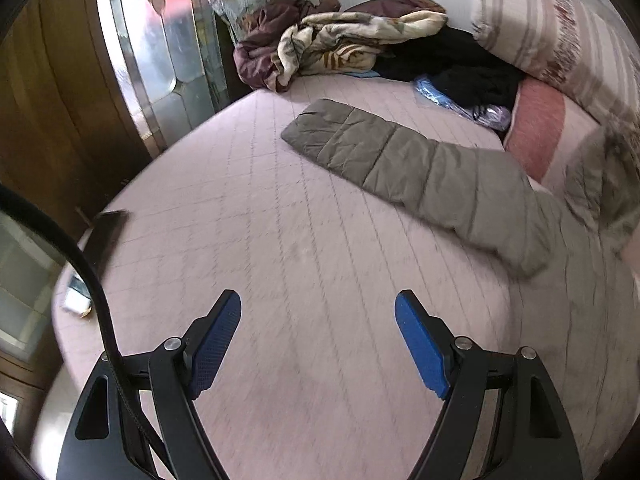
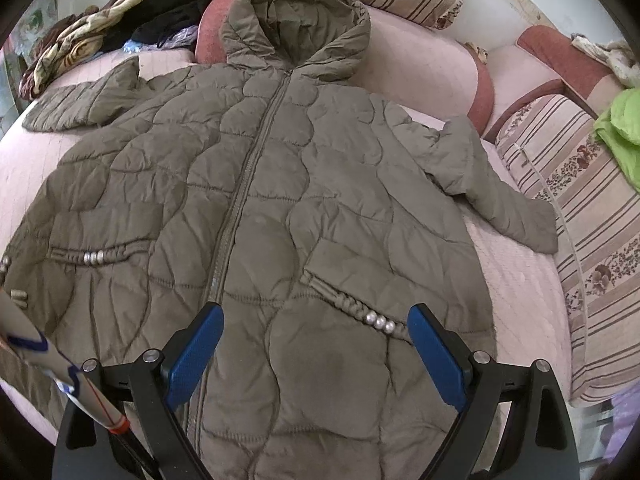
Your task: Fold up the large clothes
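Rumpled blankets (image 1: 320, 44) at bed's (image 1: 248, 240) far corner; striped cushions (image 2: 580, 208); lime cloth (image 2: 622, 124) at right

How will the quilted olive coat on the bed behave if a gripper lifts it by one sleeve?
The coat would probably sag and drape, since its sleeve lies limp and creased on the bed. Its puffy quilting suggests it is light but bulky. The smooth shell may slip between the pads.
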The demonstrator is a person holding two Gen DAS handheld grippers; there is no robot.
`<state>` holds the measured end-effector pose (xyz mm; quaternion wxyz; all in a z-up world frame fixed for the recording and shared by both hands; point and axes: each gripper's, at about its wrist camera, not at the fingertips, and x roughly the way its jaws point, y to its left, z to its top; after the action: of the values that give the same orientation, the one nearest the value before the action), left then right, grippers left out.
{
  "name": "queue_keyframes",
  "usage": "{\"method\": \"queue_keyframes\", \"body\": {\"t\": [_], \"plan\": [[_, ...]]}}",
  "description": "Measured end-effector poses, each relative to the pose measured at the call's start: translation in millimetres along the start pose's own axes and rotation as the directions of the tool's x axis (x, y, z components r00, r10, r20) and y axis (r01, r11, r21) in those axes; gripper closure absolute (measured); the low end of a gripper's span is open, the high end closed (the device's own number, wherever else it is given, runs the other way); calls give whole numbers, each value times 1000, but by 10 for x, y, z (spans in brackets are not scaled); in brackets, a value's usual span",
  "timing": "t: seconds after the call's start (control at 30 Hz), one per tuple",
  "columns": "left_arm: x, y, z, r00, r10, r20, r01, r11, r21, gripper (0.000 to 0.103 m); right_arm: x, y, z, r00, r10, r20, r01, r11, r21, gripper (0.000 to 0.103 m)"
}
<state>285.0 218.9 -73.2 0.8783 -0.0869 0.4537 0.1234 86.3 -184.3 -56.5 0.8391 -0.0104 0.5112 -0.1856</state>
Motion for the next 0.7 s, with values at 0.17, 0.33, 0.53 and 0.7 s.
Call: {"method": "queue_keyframes", "body": {"t": [0.17,0.33,0.53,0.7], "plan": [[642,93,410,993,-95,-68,88,991,-105,24,95,-99,81,1000,-2,15,2,998,57,8],[1303,282,733,964,-235,-123,190,936,-295,36,191,-194,117,999,-39,24,37,994,103,8],[1779,408,1028,915,-404,-23,344,806,-481,37,356,-254,114,998,-68,-11,69,989,127,8],[2068,383,1256,887,-461,25,407,755,-514,24,490,-274,128,995,-89,-35,93,987,133,8]]}}
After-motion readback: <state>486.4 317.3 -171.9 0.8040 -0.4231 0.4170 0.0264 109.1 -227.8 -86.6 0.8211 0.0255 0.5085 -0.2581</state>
